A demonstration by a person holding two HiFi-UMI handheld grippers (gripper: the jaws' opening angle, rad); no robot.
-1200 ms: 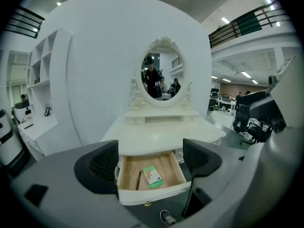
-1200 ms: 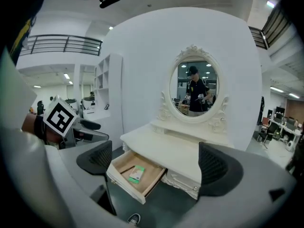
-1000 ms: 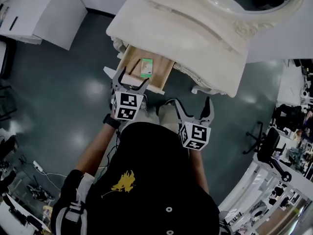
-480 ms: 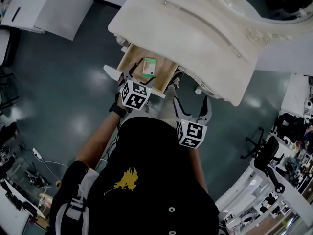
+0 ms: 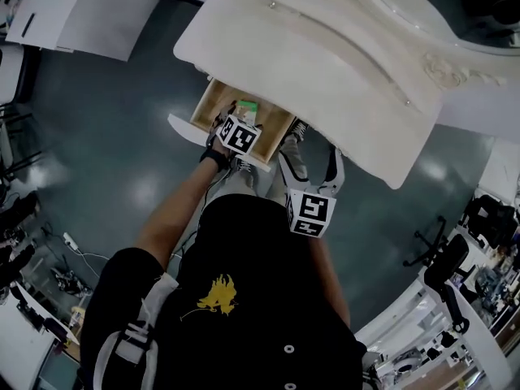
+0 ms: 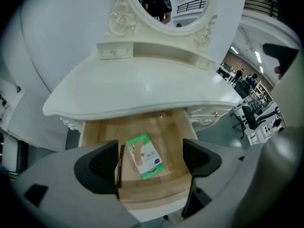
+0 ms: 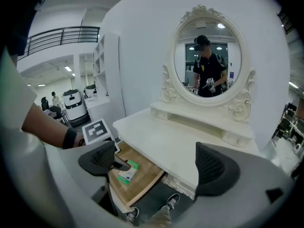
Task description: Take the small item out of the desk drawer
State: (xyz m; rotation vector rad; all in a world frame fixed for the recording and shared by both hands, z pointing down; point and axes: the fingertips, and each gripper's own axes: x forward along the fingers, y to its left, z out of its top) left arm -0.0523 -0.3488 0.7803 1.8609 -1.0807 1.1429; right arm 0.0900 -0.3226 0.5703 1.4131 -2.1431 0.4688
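I have the left gripper [image 6: 151, 161] spread wide over the open drawer [image 6: 167, 129], closed on nothing. Looking along its jaws, the small item [image 6: 144, 156], a flat green and white packet, lies on the wooden drawer floor in the gap between them, skewed so that its long edge runs from about 11 to 5 o'clock. At the packet's 9 o'clock a thin dark stick [image 6: 120, 166] lies just beside it, partly behind the left jaw. I cannot tell whether either jaw touches the packet.

The drawer is pulled out from under the front edge of the white worktop [image 6: 142, 87], whose oval mirror [image 6: 161, 6] stands at 12 o'clock.

The right gripper [image 7: 159, 163] is also wide and empty. It is held back from the drawer, near my body, at about 4 o'clock from the left one in the head view. Through its jaws I see the drawer low at 7 o'clock, and a pair of shoes [image 7: 171, 202] on the floor below.
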